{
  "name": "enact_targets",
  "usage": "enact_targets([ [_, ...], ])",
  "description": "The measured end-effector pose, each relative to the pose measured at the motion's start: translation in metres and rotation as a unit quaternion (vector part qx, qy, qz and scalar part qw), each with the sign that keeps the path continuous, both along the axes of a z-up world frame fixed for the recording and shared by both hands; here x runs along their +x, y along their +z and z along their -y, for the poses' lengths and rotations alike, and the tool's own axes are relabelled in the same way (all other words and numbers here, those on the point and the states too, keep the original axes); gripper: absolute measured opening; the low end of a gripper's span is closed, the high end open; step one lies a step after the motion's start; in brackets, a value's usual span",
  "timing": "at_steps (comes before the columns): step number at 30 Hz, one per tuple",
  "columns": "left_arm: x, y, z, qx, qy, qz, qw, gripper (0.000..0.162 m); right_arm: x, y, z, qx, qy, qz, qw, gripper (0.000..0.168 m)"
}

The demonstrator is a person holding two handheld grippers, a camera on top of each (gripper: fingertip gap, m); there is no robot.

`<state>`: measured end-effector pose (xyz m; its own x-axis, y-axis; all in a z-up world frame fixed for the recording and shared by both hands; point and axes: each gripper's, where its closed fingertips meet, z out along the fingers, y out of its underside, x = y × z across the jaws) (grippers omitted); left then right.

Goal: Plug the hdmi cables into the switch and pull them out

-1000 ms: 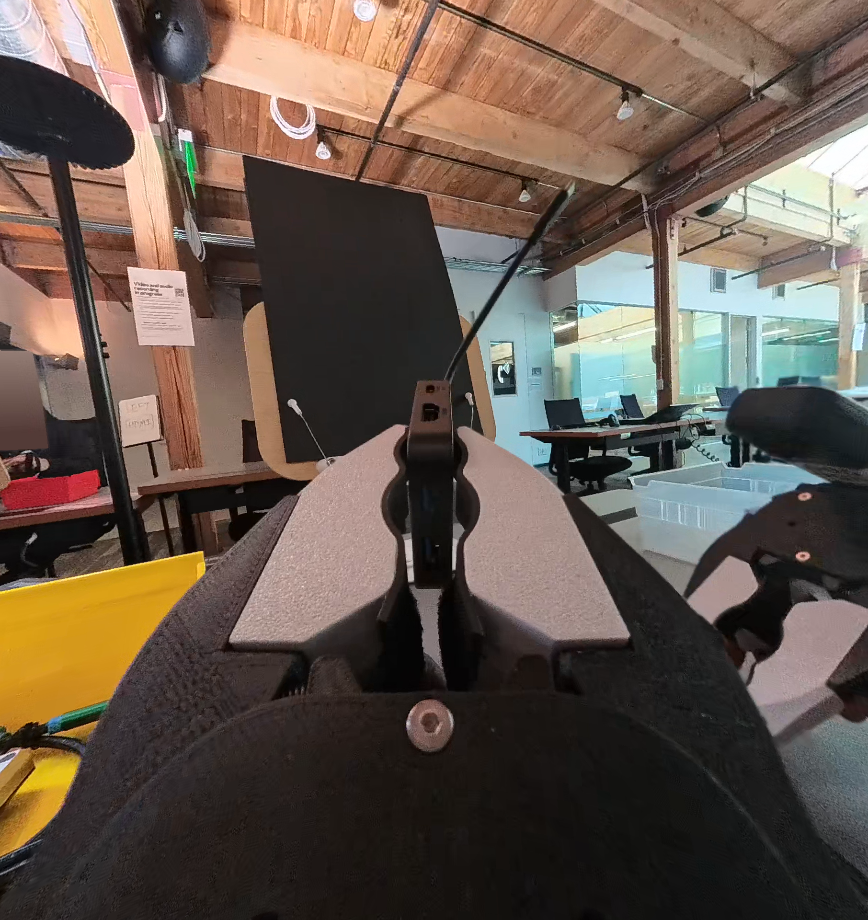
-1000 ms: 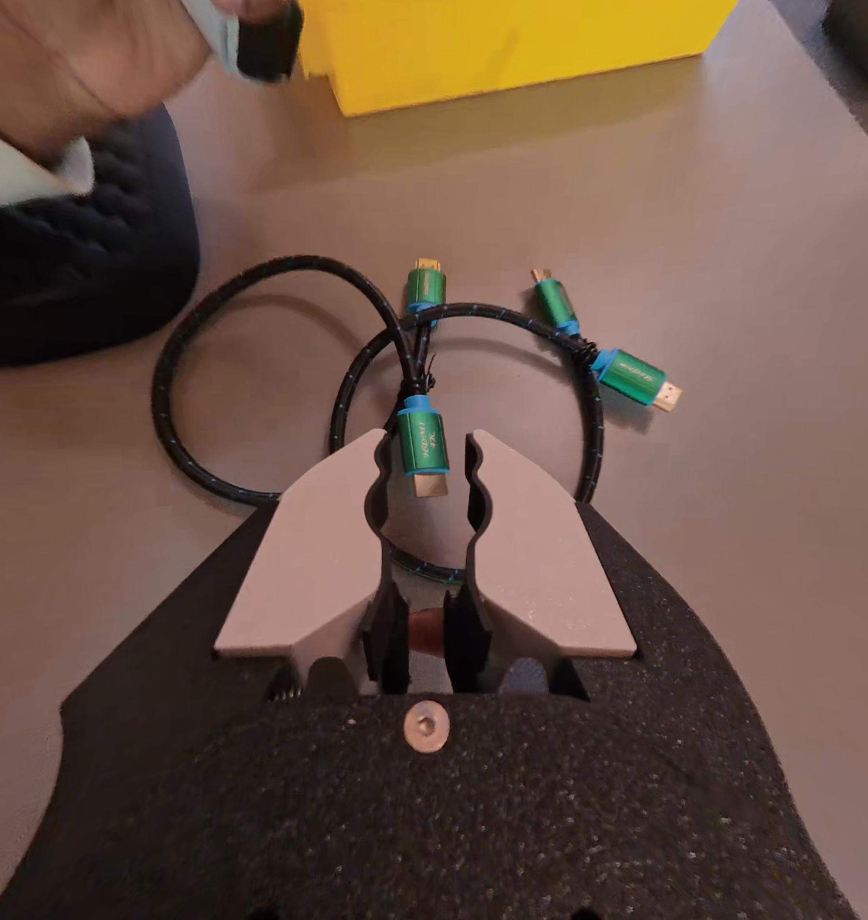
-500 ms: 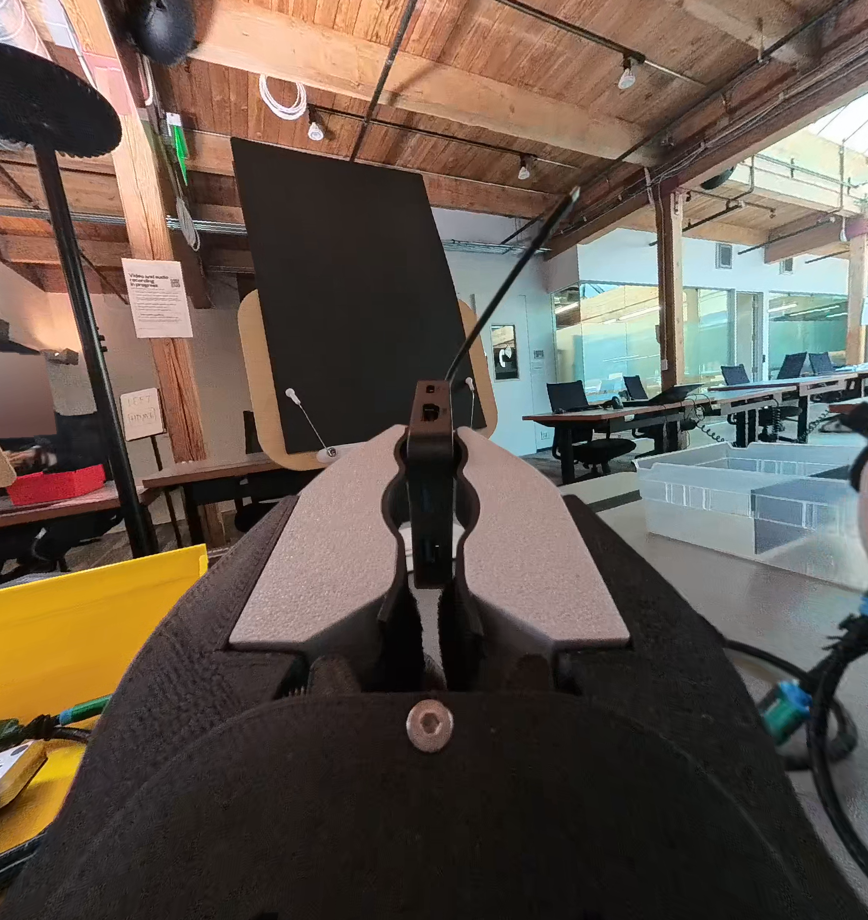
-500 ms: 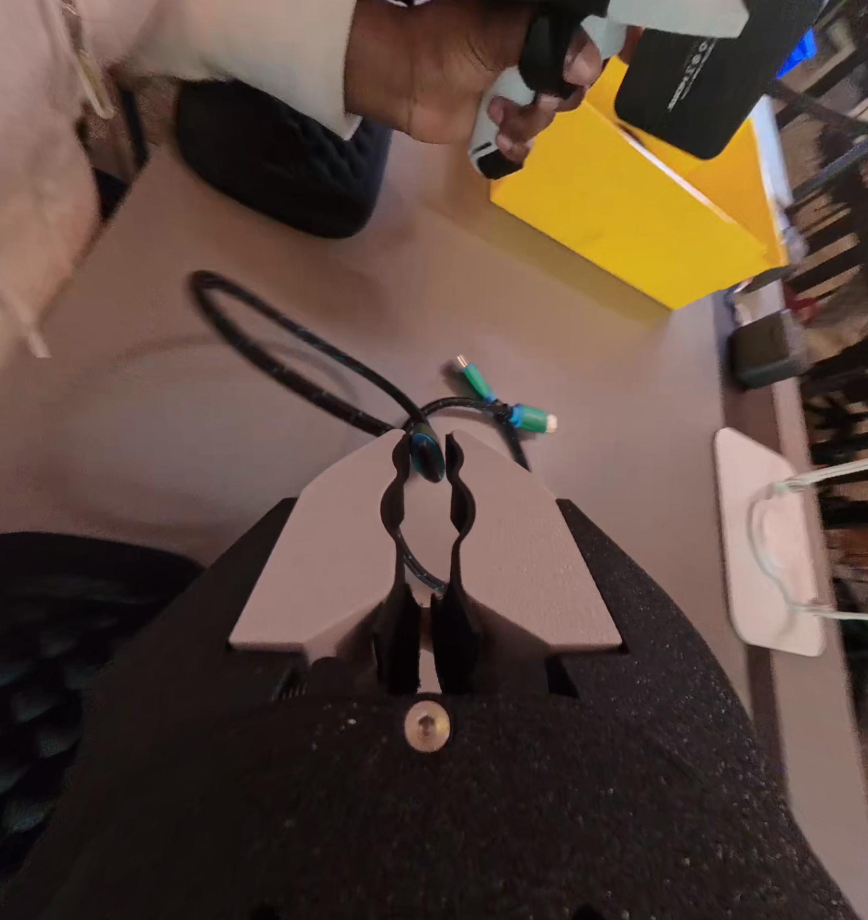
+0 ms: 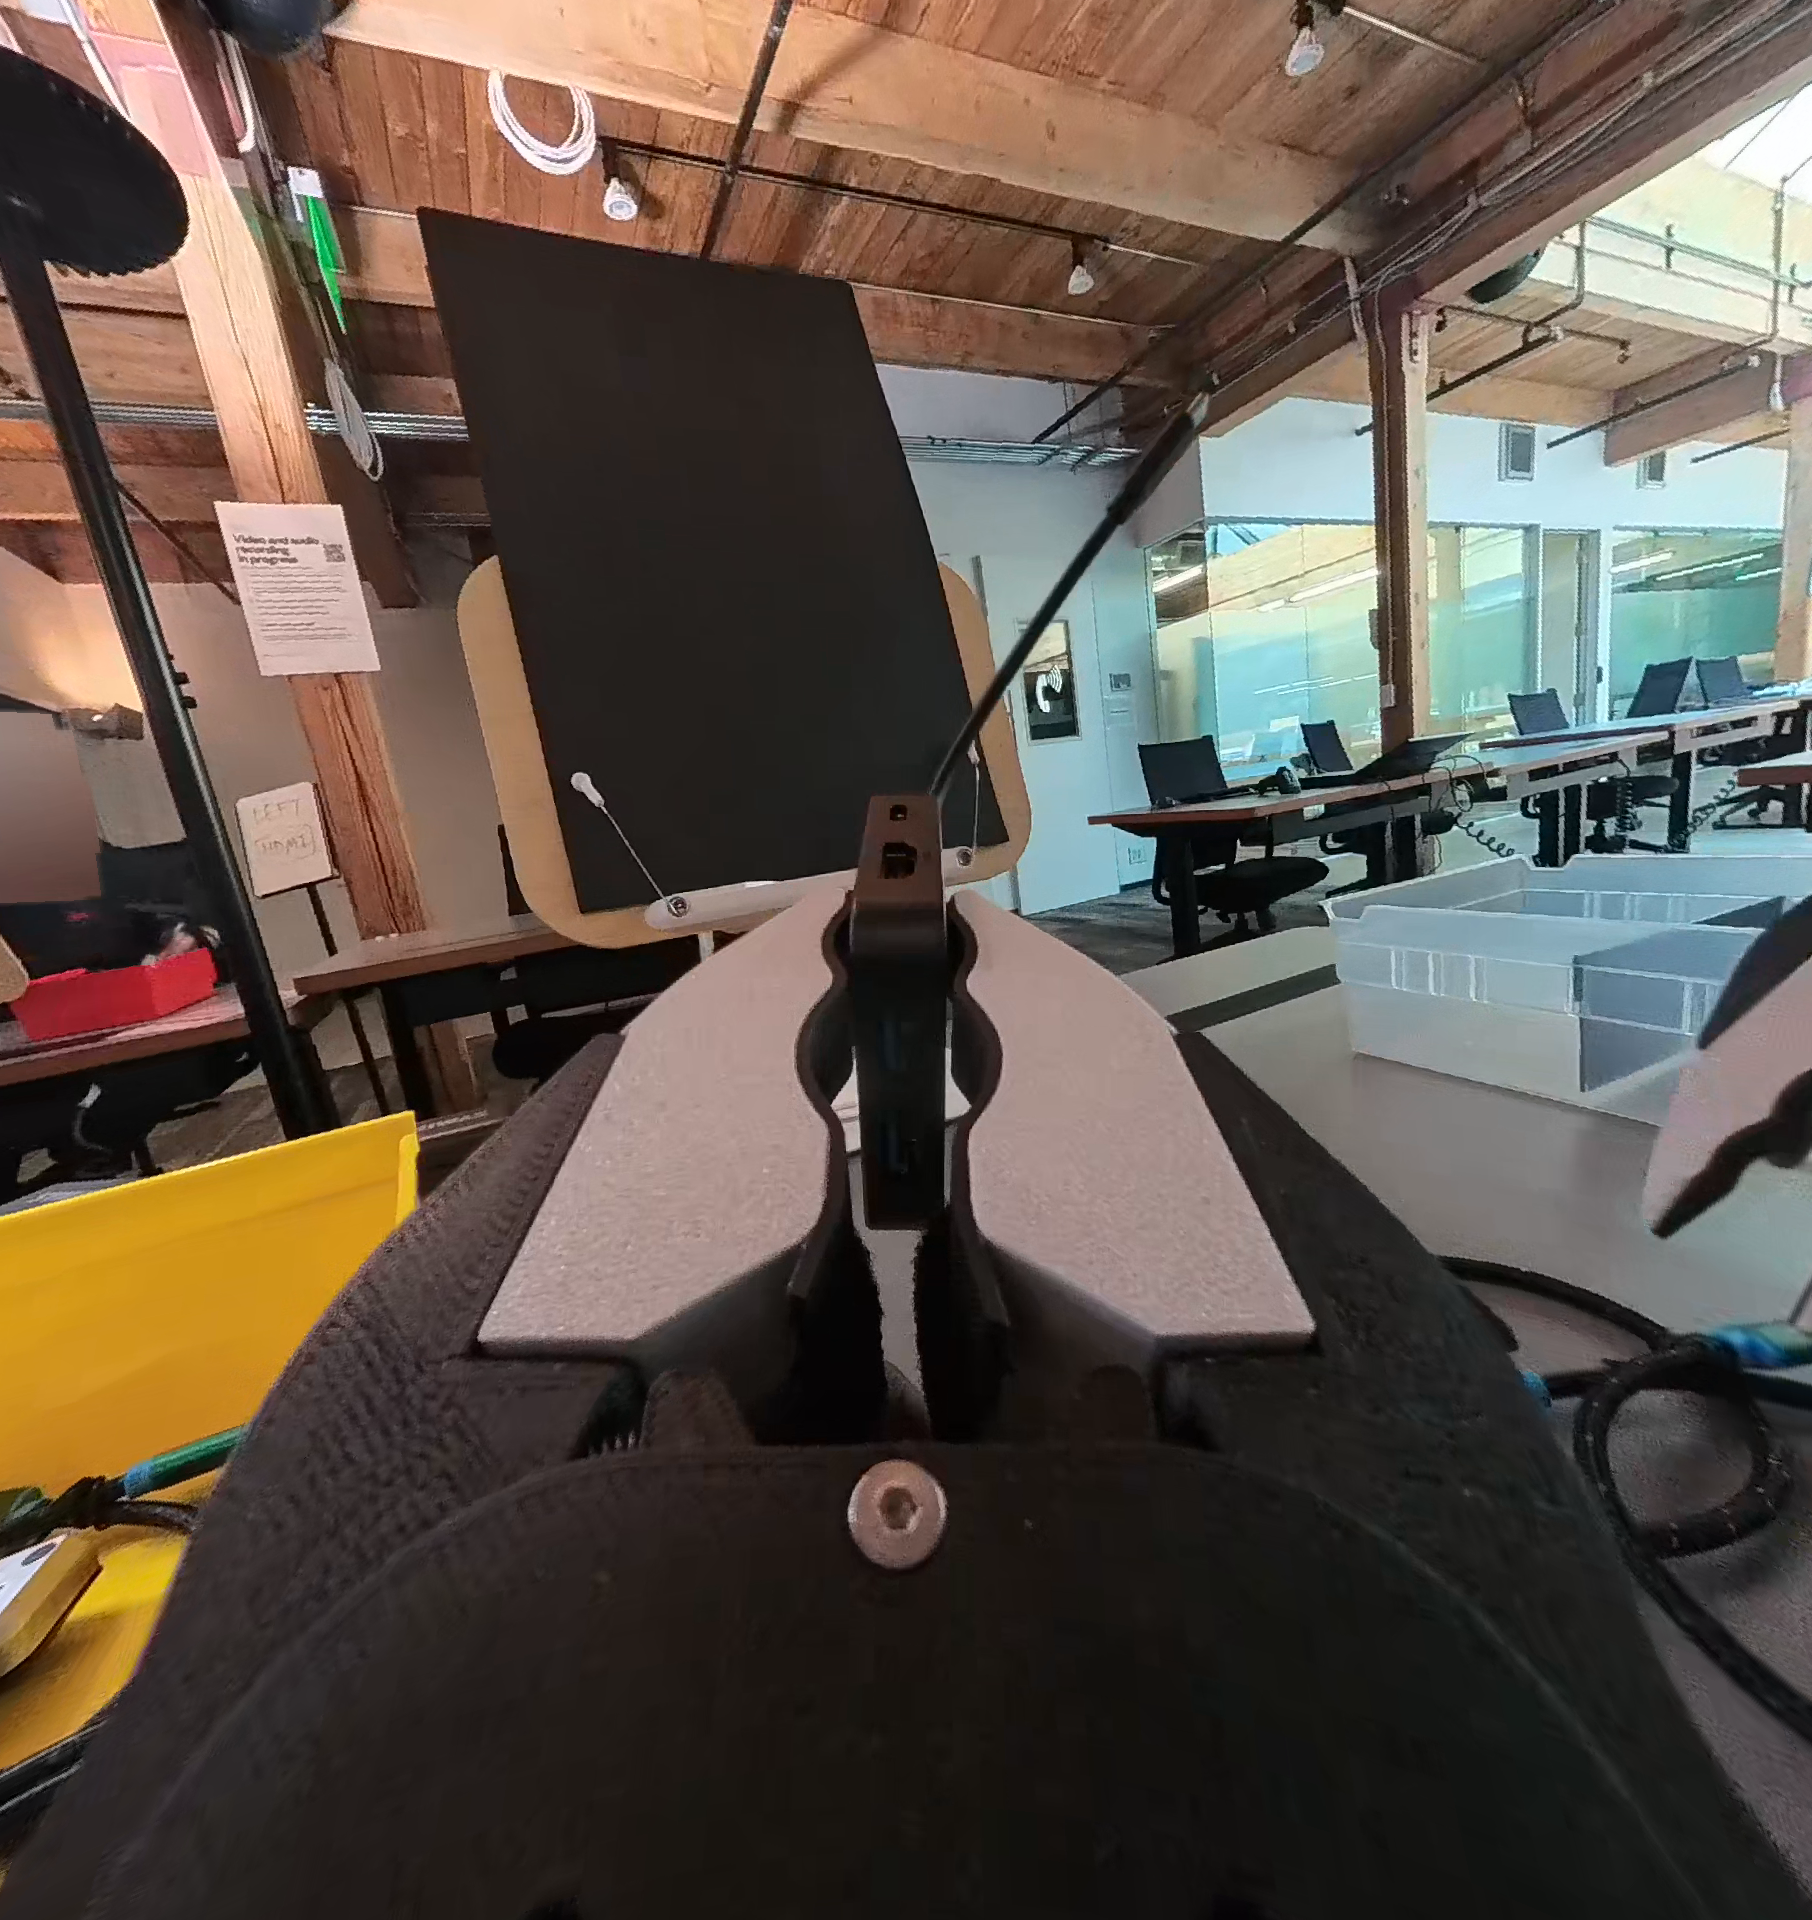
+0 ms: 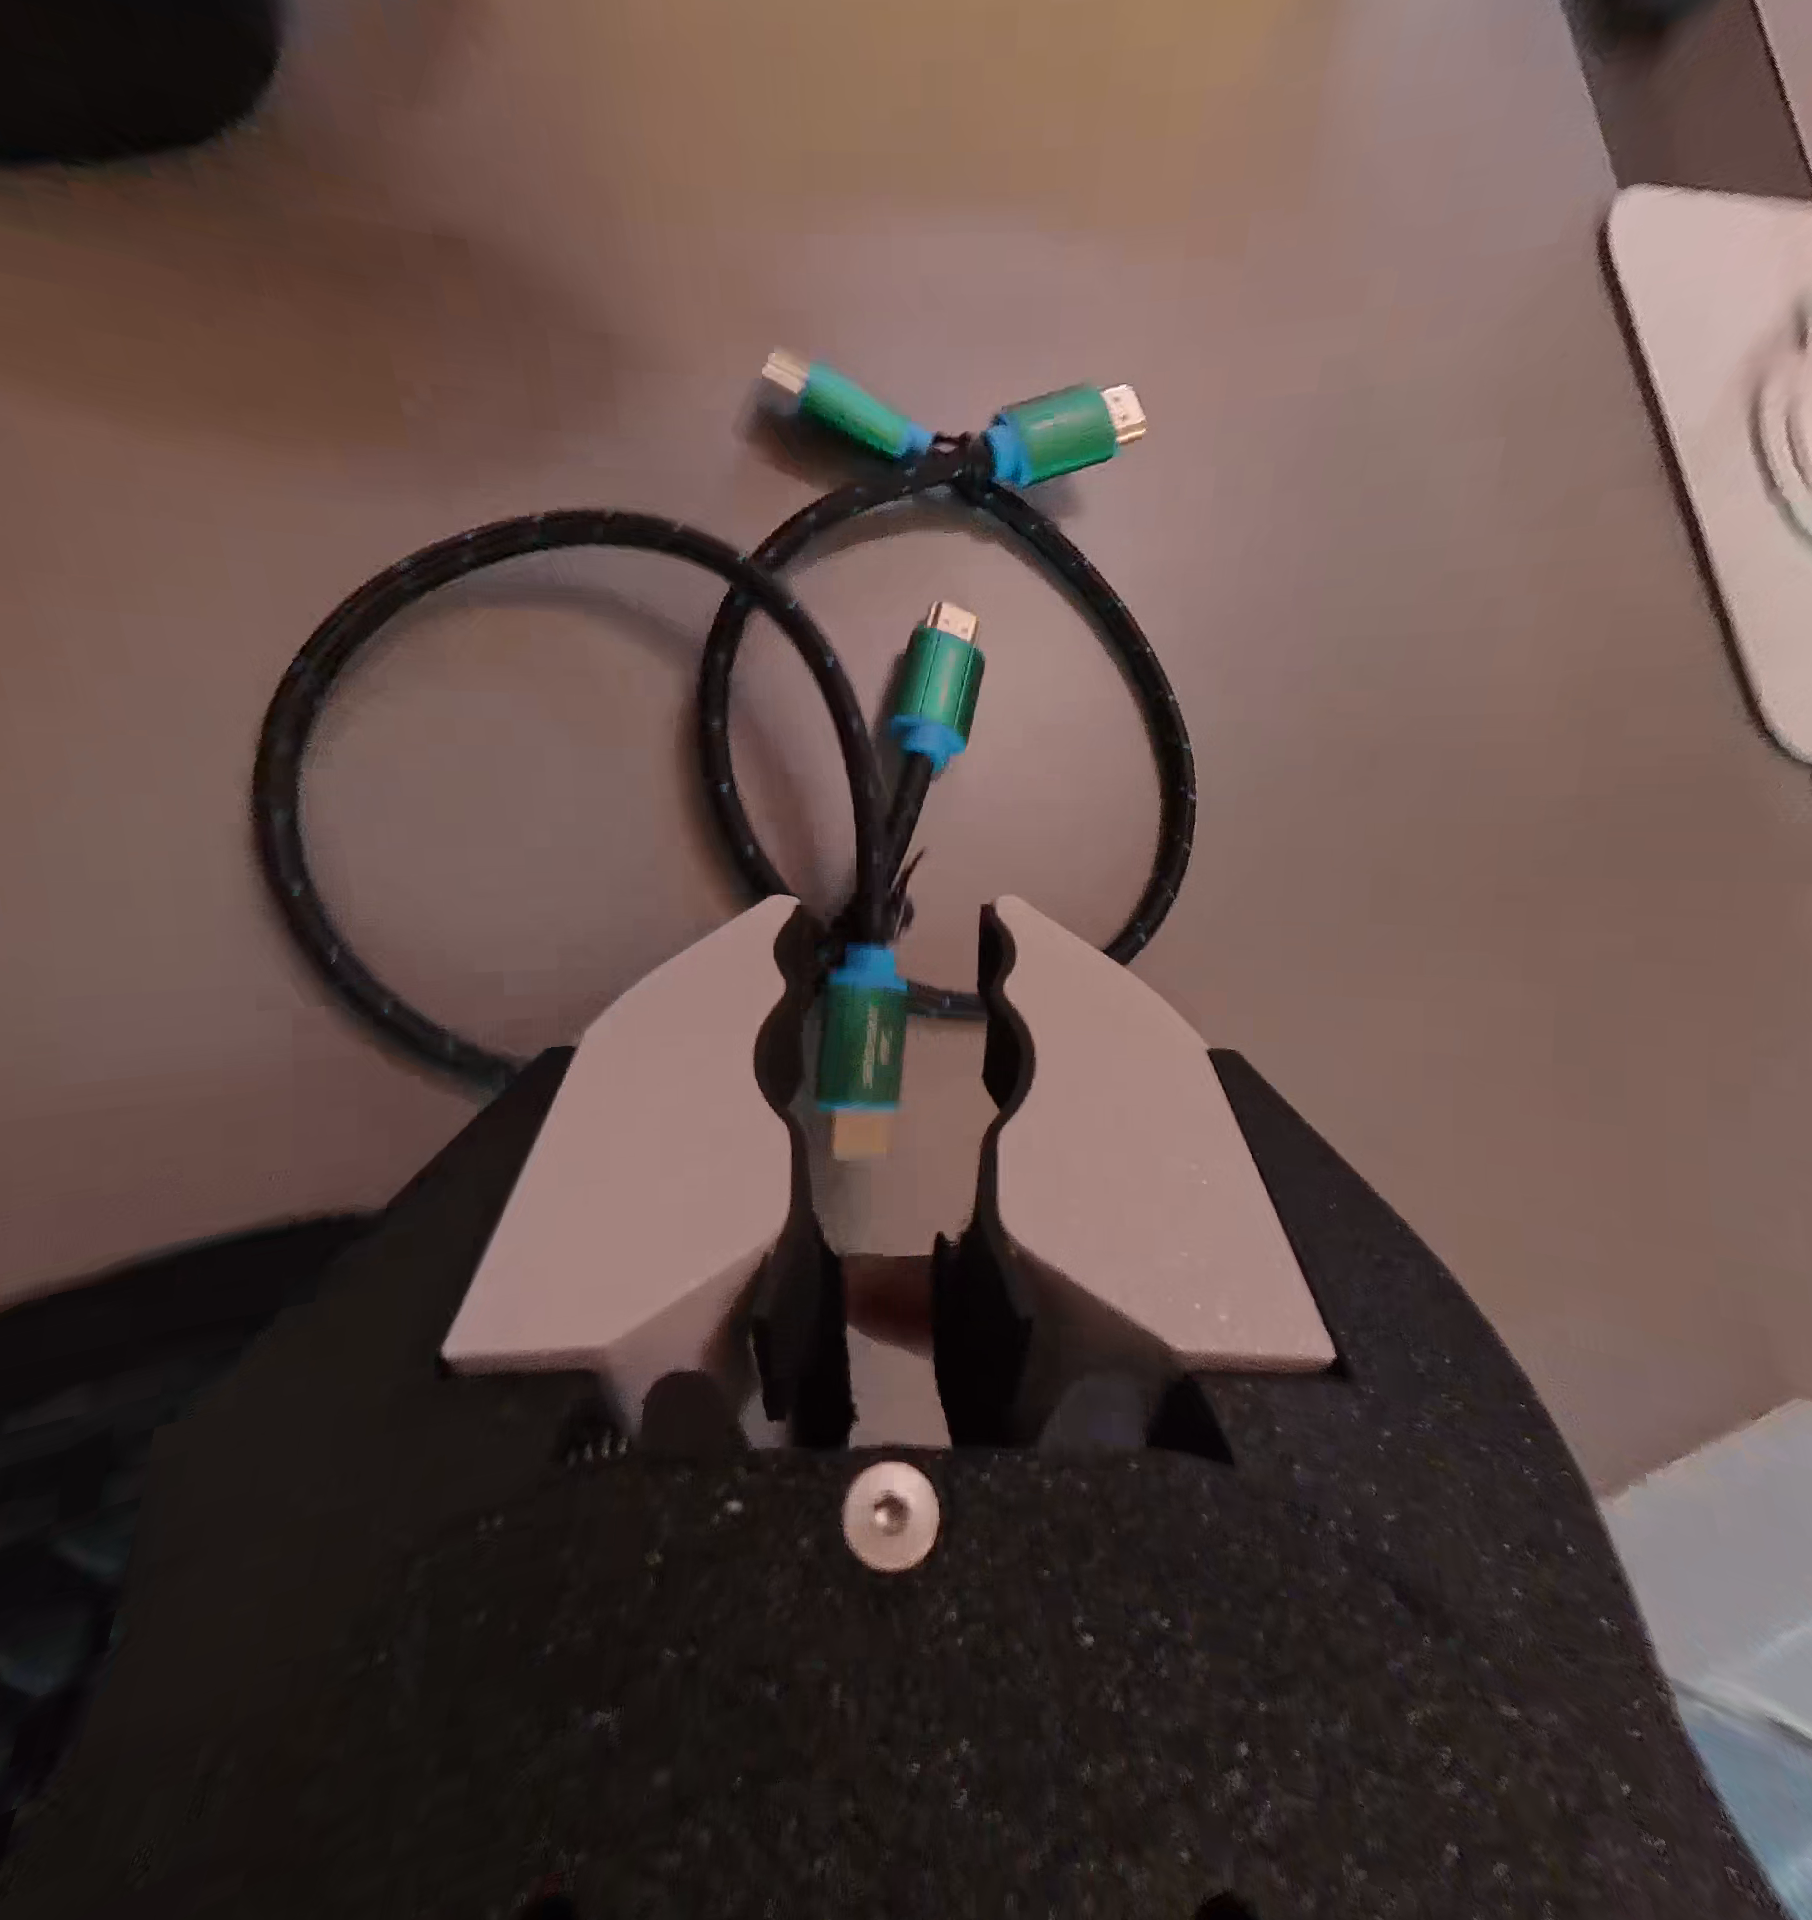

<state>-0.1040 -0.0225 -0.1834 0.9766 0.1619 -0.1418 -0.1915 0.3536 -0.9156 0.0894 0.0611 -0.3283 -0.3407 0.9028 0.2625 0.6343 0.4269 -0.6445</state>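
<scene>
A grey table [image 6: 1401, 935] carries two looped black braided HDMI cables [image 6: 289, 790] with green connectors, their coils overlapping at its centre. A clear plastic bin [image 5: 1484, 966] sits toward the far right edge, and a yellow bin [image 5: 154, 1299] stands at the left.

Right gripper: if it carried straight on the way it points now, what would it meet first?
Most likely the green HDMI plug already lying between the open right gripper, then the crossed black braided cables and the table under them. How far above the table the gripper is remains unclear.
</scene>
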Motion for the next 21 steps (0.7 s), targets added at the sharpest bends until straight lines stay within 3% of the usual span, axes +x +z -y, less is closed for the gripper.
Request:
enact_targets([
  [2,0.001,-0.002,-0.002,-0.004,-0.004,0.002,1.0,0.014,-0.012,-0.005,0.007,-0.054,-0.016,-0.002,0.998,0.038],
  [4,0.001,-0.003,-0.003,-0.01,-0.003,0.0,1.0,0.014,-0.022,-0.019,0.005,-0.052,-0.037,0.026,0.998,0.041],
  [7,-0.001,-0.005,-0.003,-0.013,0.003,-0.004,1.0,0.014,-0.025,-0.039,0.001,-0.007,-0.026,0.075,0.997,0.013],
  [13,-0.002,-0.004,-0.002,-0.01,-0.001,0.004,1.0,0.014,-0.017,0.016,0.05,0.058,0.199,-0.063,0.976,0.01],
  [17,-0.001,-0.004,-0.002,-0.011,0.0,0.001,1.0,0.014,-0.014,0.024,0.066,0.071,0.248,-0.067,0.964,0.01],
  [21,0.0,-0.005,-0.002,-0.012,0.001,-0.003,1.0,0.014,-0.017,0.019,0.059,0.089,0.235,-0.058,0.966,0.01],
])
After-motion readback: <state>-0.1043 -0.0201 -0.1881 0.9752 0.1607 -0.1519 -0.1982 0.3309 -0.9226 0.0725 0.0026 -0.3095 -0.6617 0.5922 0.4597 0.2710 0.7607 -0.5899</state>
